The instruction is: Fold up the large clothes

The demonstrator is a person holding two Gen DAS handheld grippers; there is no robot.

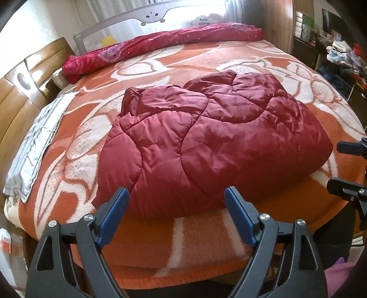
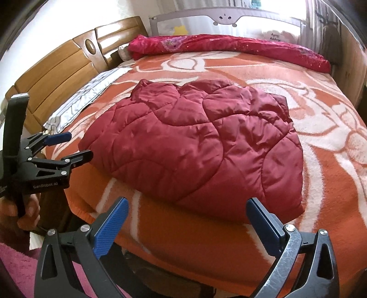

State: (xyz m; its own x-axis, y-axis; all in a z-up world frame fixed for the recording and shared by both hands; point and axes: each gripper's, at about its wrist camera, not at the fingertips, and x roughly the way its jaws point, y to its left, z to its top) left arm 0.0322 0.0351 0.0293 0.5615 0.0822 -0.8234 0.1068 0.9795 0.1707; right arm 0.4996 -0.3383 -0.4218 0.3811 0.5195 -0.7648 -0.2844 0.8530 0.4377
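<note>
Crimson quilted jacket [image 1: 206,146] folded on orange blanket [image 1: 195,247]; left tongs [image 1: 176,206], right tongs [image 2: 187,216] gaping, empty.

Left gripper body [image 2: 49,183]: white lettering "GenRobot.AI", seen in the right wrist view on the black plate below the linkage.
Left gripper handle edge [image 2: 2,189]: a scrap of small white print at the far left of the frame, too cut off to read.
Bed guard rail panel [image 1: 204,21]: dark cursive script in two lines, upside down in the left wrist view; it looks like "Happy Baby", but that reading is uncertain.
Same script from the right wrist view [image 2: 276,36]: too blurred and overexposed to read.
</note>
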